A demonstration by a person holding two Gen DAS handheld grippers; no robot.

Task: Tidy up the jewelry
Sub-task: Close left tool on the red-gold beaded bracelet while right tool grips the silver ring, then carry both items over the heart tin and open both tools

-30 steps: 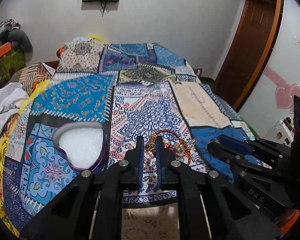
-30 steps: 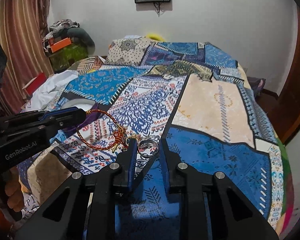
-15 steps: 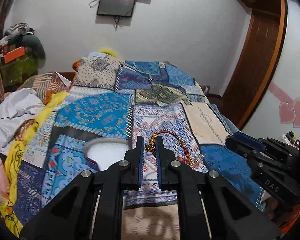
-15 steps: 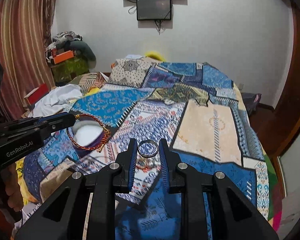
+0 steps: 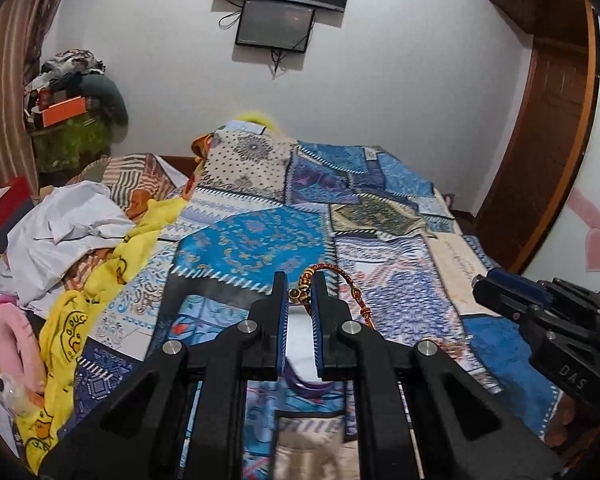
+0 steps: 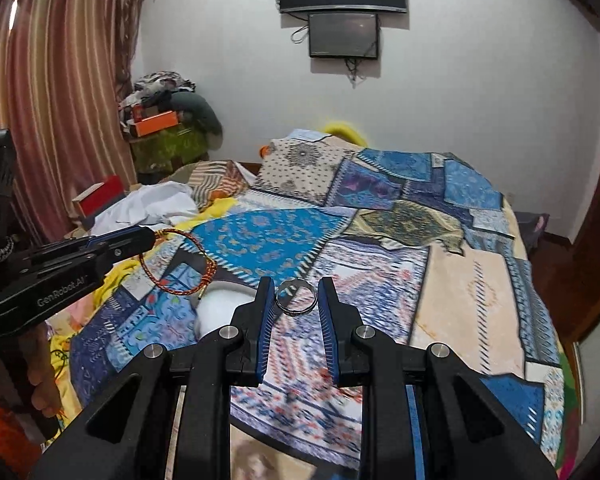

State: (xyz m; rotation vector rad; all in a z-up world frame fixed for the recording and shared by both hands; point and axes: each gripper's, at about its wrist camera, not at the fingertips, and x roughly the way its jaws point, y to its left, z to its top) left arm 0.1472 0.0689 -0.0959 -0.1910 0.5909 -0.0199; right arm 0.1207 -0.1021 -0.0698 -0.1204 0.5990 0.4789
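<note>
Both grippers rose off the quilt (image 6: pixel 480 292); left fingers (image 5: pixel 318 300) pinch braided bracelet (image 5: pixel 332 270), right fingers (image 6: pixel 326 304) metal ring (image 6: pixel 296 297).

Both wrist views look forward and downward over the patchwork bedspread (image 5: pixel 260 240) toward the wall screens (image 6: pixel 343 34).

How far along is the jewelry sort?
Done: nothing visibly stowed; the white-lined box looks empty where it shows. In hand: left gripper shut on the red-gold bracelet, right gripper shut on the silver ring, both above the quilt. Left: place both in the box.
</note>
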